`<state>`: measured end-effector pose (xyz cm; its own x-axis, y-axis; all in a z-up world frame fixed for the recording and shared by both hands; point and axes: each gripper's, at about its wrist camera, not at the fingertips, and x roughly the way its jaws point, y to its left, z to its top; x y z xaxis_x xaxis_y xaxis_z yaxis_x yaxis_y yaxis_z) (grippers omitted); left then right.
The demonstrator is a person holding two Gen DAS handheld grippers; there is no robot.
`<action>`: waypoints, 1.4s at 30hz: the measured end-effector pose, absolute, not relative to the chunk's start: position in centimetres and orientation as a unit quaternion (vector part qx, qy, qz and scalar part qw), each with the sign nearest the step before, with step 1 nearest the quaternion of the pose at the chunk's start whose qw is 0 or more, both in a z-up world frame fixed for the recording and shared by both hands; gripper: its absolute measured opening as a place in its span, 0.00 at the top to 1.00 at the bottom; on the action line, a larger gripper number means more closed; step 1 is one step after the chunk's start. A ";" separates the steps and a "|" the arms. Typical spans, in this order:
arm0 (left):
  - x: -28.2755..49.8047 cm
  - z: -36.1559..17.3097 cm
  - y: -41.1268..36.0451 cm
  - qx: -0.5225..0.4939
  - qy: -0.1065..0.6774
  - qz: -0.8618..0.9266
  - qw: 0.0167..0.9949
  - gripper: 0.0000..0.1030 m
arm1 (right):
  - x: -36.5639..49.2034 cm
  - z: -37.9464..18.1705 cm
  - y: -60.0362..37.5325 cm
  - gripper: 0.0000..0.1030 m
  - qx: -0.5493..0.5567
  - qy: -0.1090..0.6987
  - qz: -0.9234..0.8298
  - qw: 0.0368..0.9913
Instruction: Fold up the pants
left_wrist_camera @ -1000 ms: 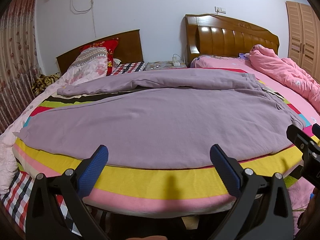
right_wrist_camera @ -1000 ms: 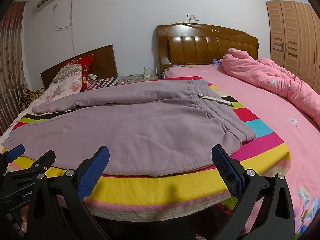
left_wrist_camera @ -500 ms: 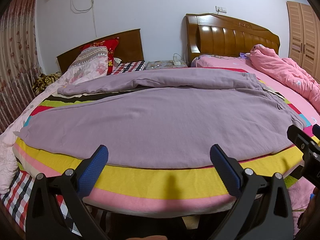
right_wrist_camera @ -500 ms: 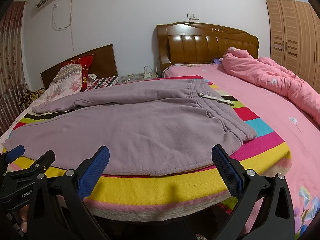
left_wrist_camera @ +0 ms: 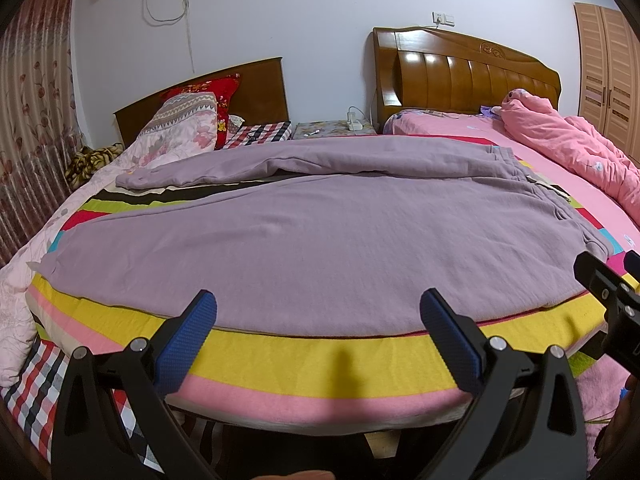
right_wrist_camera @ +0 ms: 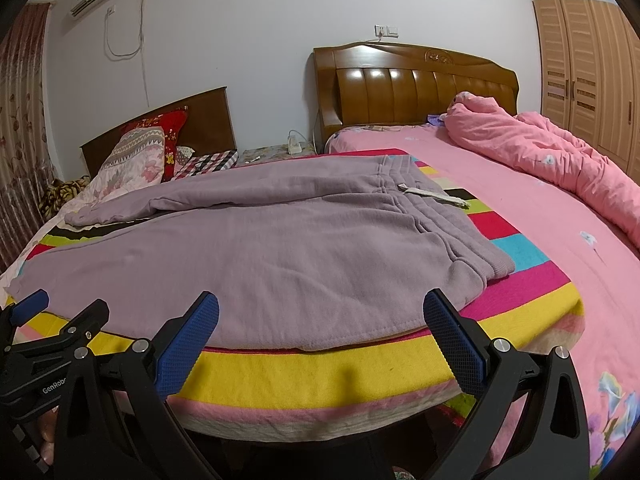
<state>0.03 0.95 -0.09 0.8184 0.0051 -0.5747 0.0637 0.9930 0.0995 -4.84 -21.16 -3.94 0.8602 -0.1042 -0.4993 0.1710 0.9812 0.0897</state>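
Nothing has shifted since the earlier frames. The lilac fleece pants [left_wrist_camera: 304,236] lie flat on the striped multicoloured blanket [left_wrist_camera: 320,356] across the bed, long axis running left to right, waistband to the right. Left gripper [left_wrist_camera: 318,320] and right gripper [right_wrist_camera: 320,320] hover at the bed edge, fingers [right_wrist_camera: 188,344] spread apart, empty. Only the right wrist view shows the white drawstring [right_wrist_camera: 434,196].

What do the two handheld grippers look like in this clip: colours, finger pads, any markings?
Both match: the left gripper and right gripper have matte black angular frames with silver screw heads at the joints. Each finger ends in a blue pad with a fine knurled grid texture. White lettering reading "GenRobo", cut off, shows on the left gripper's body in the right wrist view.
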 end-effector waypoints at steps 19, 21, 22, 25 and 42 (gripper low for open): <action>0.4 -0.2 2.4 0.040 0.308 0.015 0.950 0.01 | -4.0 -4.5 -21.9 0.04 0.076 0.284 -0.055 0.954; 0.8 -0.1 2.8 0.036 0.313 0.014 0.949 0.01 | -3.4 -4.2 -22.1 0.04 0.066 0.284 -0.051 0.955; 1.5 -0.1 2.9 0.034 0.329 0.004 0.944 0.01 | -2.9 -3.9 -22.2 0.04 0.061 0.286 -0.046 0.955; 4.1 0.1 2.2 0.058 0.368 -0.057 0.926 0.01 | 0.5 -2.4 -23.5 0.04 0.050 0.302 -0.011 0.952; 36.7 2.9 1.3 0.110 0.431 -0.231 0.865 0.02 | 37.6 -1.6 -34.0 0.05 -0.044 0.424 0.115 0.897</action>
